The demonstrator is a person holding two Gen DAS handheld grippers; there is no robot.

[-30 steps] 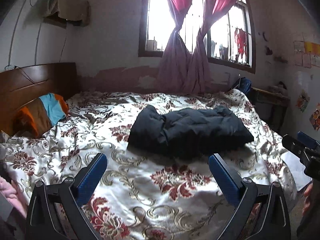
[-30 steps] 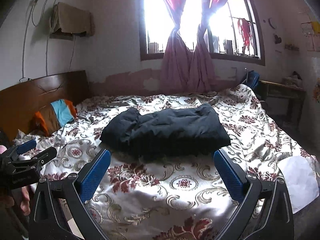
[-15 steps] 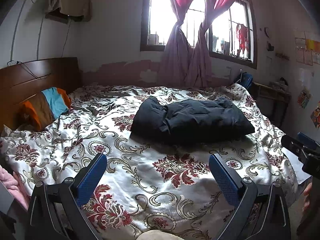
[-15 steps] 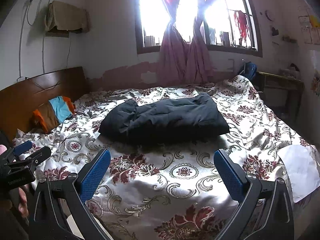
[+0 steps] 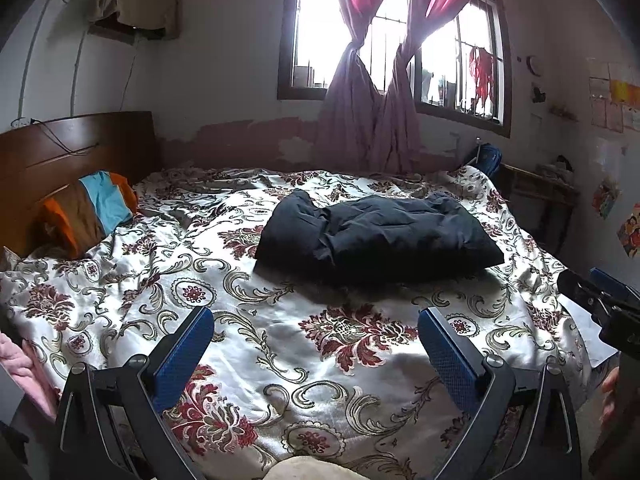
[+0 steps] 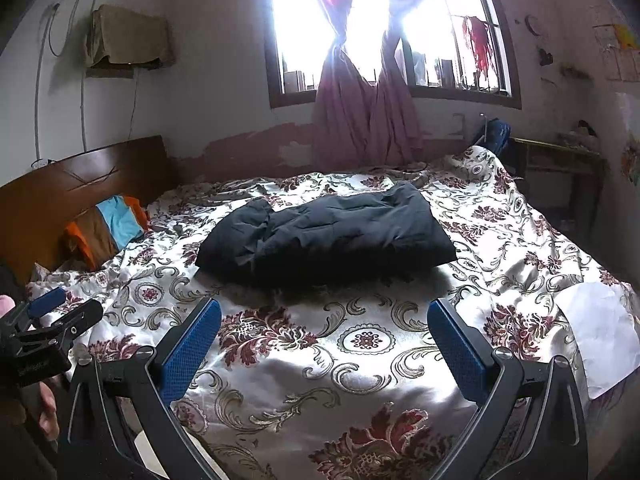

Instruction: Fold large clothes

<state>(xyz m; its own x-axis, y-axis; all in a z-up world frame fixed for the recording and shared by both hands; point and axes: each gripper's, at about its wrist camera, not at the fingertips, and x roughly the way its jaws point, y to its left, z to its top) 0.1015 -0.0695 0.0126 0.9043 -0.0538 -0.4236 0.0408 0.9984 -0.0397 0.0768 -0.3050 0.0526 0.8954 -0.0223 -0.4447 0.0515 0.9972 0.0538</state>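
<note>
A dark navy padded jacket (image 5: pixel 380 236) lies folded into a thick bundle in the middle of the bed (image 5: pixel 280 360); the right wrist view shows the jacket (image 6: pixel 332 236) too. My left gripper (image 5: pixel 316 332) hovers over the bed's near edge, well short of the jacket, open and empty. Equally far back, my right gripper (image 6: pixel 324 324) is open with nothing between its blue pads. Each gripper appears at the edge of the other's view: the right gripper (image 5: pixel 600 300) and the left gripper (image 6: pixel 52 316).
A floral satin bedspread (image 6: pixel 360 340) covers the bed. An orange, brown and blue pillow (image 5: pixel 88 212) leans on the wooden headboard (image 5: pixel 72 148). A white sheet (image 6: pixel 600 332) hangs at the bed's right edge. A small table (image 6: pixel 560 160) stands by the right wall.
Both grippers have drawn back and risen a little from the bed, so the jacket looks smaller and farther. Both stayed open; the jacket has not moved.
</note>
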